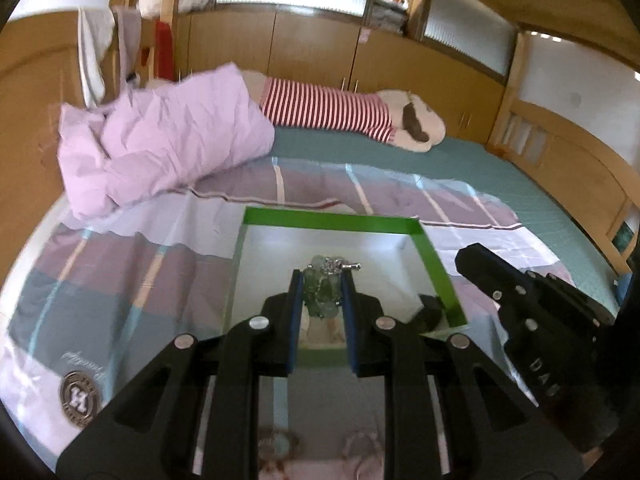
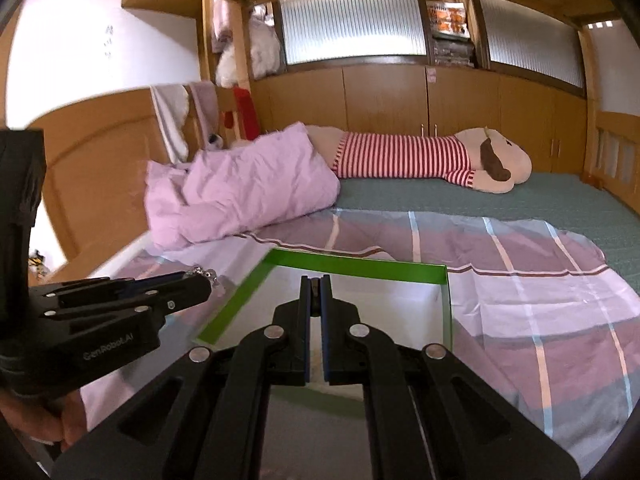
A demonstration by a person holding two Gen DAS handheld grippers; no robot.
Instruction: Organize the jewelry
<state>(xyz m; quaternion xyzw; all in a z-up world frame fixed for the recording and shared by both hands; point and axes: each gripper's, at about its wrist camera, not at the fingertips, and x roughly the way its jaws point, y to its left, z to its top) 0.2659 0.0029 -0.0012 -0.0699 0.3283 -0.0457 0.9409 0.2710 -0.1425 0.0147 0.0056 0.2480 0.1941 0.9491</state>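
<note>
A shallow box with a green rim (image 1: pixel 332 222) and white inside lies on the bed. My left gripper (image 1: pixel 323 276) is shut on a green beaded bracelet (image 1: pixel 320 292) with a silver chain and clasp, held above the box's middle. The left gripper also shows in the right wrist view (image 2: pixel 200 280), the chain poking past its tips. My right gripper (image 2: pixel 316 280) hangs over the same box (image 2: pixel 360 266), its jaws nearly closed on something small and dark that I cannot identify. It appears in the left wrist view (image 1: pixel 476 260) at the box's right rim.
A checked pink, purple and blue sheet (image 2: pixel 540 300) covers the near bed. A pink pillow (image 1: pixel 160 148) and a striped plush toy (image 2: pixel 420 156) lie behind. Wooden rails and cupboards surround the bed. Pale bracelets (image 1: pixel 280 448) lie below my left gripper.
</note>
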